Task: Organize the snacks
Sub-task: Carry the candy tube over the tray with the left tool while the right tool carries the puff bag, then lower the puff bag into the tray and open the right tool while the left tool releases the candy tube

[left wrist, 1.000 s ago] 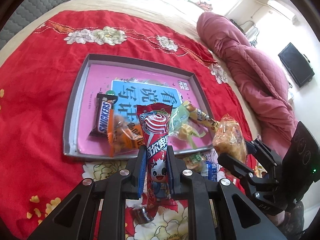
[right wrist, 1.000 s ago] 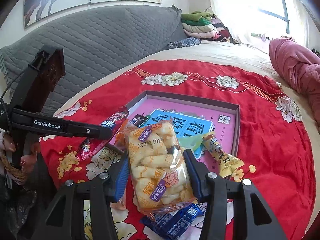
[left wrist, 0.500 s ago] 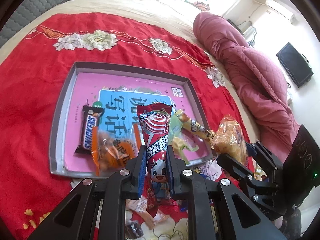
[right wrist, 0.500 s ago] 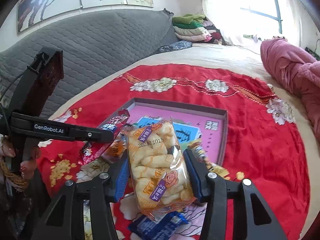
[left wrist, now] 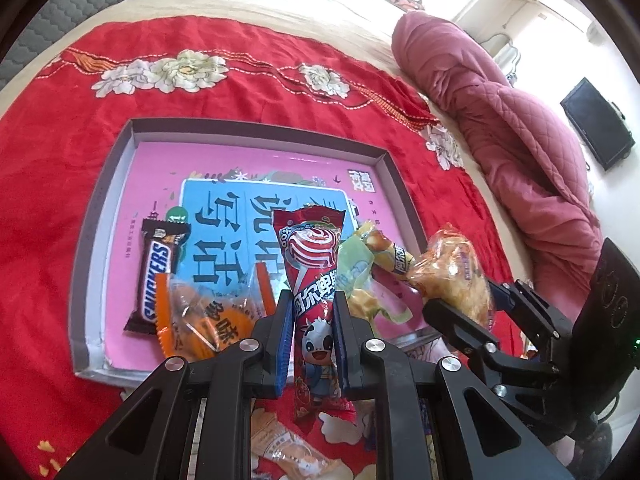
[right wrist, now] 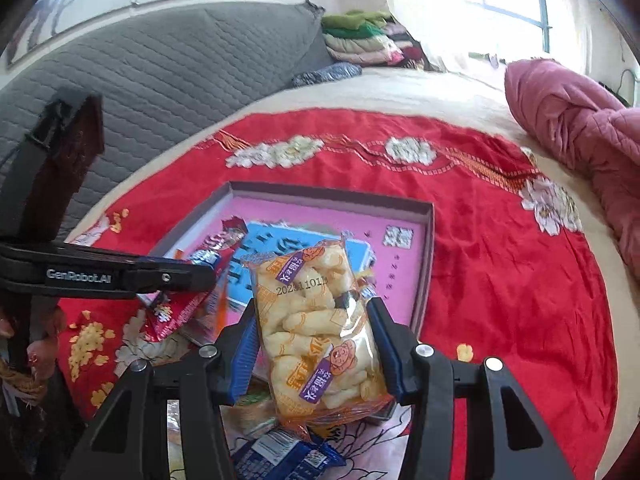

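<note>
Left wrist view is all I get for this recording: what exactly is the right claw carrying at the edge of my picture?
Observer: A clear plastic bag of pale yellow puffed snacks with purple labels and a printed date. The right claw presses it from both sides.
Operator: Anything lying under it that I can't make out?
Observer: A dark blue foil wrapper lies on the red floral blanket, just below the bag.

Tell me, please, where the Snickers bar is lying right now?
In the left wrist view, the Snickers bar lies inside the grey box lid, toward its left side, just left of an orange-edged clear snack packet and touching it.
</note>
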The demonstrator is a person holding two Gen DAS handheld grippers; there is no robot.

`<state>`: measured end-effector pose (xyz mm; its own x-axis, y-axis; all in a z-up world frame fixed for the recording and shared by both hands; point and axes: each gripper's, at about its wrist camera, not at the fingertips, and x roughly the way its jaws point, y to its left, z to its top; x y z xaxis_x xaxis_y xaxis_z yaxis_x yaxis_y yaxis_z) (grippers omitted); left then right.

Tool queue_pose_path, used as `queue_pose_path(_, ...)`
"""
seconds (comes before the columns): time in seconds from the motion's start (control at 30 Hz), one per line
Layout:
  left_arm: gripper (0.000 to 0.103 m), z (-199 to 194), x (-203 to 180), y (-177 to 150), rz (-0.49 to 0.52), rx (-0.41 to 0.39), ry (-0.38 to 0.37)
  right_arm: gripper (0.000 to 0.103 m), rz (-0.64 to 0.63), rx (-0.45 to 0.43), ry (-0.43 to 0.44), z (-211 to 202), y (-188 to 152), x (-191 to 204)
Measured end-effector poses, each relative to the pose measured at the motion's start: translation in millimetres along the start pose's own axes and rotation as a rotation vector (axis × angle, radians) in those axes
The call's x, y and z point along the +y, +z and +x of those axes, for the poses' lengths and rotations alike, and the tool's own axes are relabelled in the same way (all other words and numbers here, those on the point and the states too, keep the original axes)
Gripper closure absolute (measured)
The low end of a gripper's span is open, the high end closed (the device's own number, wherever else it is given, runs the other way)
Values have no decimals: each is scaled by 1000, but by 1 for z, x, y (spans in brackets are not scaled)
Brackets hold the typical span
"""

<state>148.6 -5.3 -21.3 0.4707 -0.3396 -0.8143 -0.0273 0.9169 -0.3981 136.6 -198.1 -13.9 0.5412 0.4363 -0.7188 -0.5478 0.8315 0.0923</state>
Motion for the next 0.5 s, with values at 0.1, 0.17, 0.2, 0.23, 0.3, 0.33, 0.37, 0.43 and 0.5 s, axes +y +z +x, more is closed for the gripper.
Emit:
queue_pose_path(0.1, 84, 8, -3, 1, 13, 9, 9, 51, 6, 28, -16, 7, -2, -3)
queue_pose_path(0.17, 84, 12, -7, 1, 25, 11, 18, 51, 13, 38, -15, 11, -3, -4)
queue_pose_path(0.2, 84, 14, -9, 2, 34, 9, 26, 51, 15, 42, -12, 12, -3, -4)
queue_pose_path(0.23, 84, 15, -11, 2, 43, 8, 33, 51, 14, 45, -13, 14, -4, -4)
queue_pose_path(0.3, 84, 18, -13, 3, 52, 7, 39, 51, 6, 53, -18, 18, -4, -3)
queue_pose_path(0.33, 84, 20, -14, 3, 57, 6, 44, 51, 2, 56, -20, 19, -4, -2)
queue_pose_path(0.37, 84, 21, -15, 3, 62, 6, 49, 51, -1, 60, -19, 21, -4, -2)
queue_pose_path(0.43, 84, 24, -15, 4, 66, 8, 52, 51, -6, 70, -22, 26, -4, -1)
queue_pose_path(0.5, 84, 26, -15, 4, 66, 9, 56, 51, -7, 80, -27, 31, -3, -2)
